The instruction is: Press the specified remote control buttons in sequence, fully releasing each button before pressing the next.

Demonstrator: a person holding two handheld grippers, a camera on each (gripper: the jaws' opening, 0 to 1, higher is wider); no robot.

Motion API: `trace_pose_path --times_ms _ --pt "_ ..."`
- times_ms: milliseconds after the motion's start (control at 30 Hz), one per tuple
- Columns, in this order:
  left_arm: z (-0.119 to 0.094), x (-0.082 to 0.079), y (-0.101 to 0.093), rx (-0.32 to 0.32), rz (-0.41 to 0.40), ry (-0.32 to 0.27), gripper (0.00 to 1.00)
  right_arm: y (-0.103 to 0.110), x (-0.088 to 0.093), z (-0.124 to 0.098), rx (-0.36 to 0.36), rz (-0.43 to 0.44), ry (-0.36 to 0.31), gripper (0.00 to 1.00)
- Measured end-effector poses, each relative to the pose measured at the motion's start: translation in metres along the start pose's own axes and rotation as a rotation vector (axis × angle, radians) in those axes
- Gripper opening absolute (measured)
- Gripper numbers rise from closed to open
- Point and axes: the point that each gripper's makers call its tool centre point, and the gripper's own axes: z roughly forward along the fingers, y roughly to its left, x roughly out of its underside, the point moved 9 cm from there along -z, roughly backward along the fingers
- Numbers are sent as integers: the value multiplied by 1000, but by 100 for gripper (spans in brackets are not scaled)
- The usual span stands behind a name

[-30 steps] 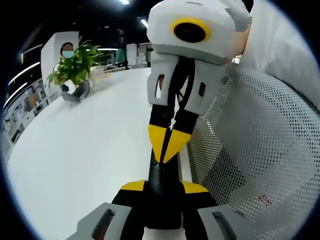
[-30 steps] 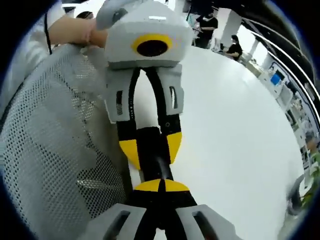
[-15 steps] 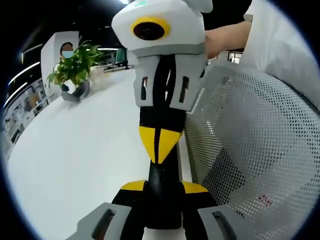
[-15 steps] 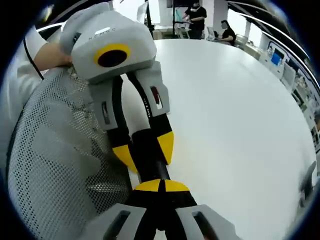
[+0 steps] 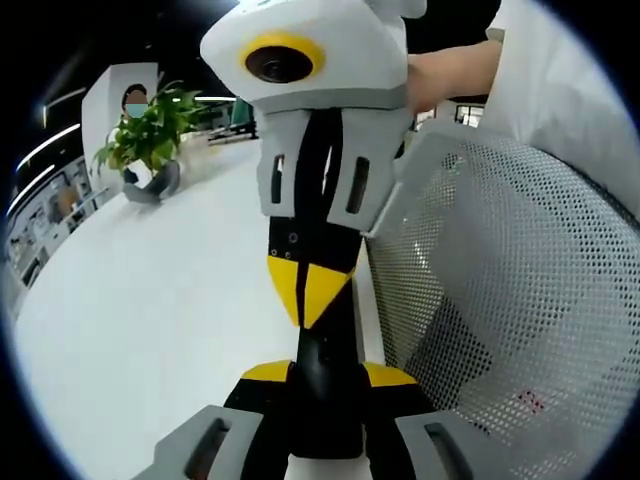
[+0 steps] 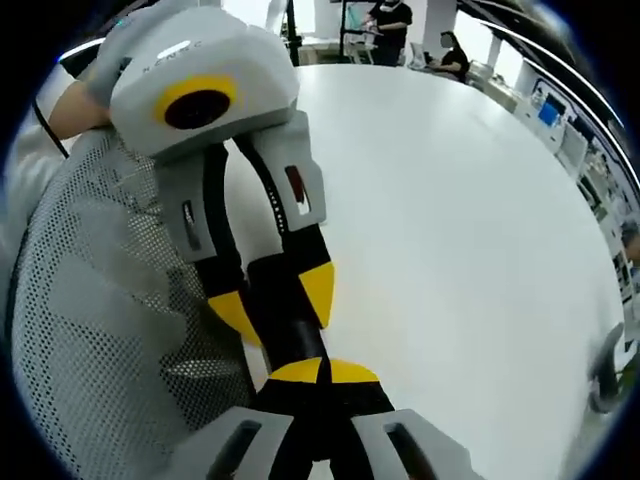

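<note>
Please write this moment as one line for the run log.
left gripper: jaws shut on slim black remote control | right gripper: jaws shut, tips on it

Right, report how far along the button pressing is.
Done: remote gripped in left claw. In hand: shut right claw tip against the remote. Left: cannot tell; buttons are hidden, so presses made or remaining are unknown.

Left gripper view: white table (image 5: 150, 300) at left, mesh chair back (image 5: 510, 300) at right, potted plant (image 5: 150, 135) at table's far edge. Right gripper view: chair back (image 6: 90, 330) left, table (image 6: 480, 250) right, seated people (image 6: 420, 35) beyond.
</note>
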Motion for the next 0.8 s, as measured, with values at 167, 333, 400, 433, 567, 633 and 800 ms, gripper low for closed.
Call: trace_pose_path --times_ms 167,333,400,433,567,633,800 --pt "0 0 0 0 3 1 25 -3 -1 2 -2 27 21 0" --pt "0 -1 0 -1 3 2 25 -3 3 1 7 78 -14 0" --pt "0 -1 0 -2 3 2 25 -4 7 1 -4 112 -75 0" --pt "0 -1 0 -2 3 2 25 -4 11 0 -9 124 -110 0" --pt "0 -1 0 0 3 3 25 5 16 -6 -76 199 -160 0" --pt "1 -1 0 0 3 4 25 13 14 -10 -76 196 -200 0" --pt "1 -1 0 0 3 4 25 15 10 -5 -28 73 -158 0"
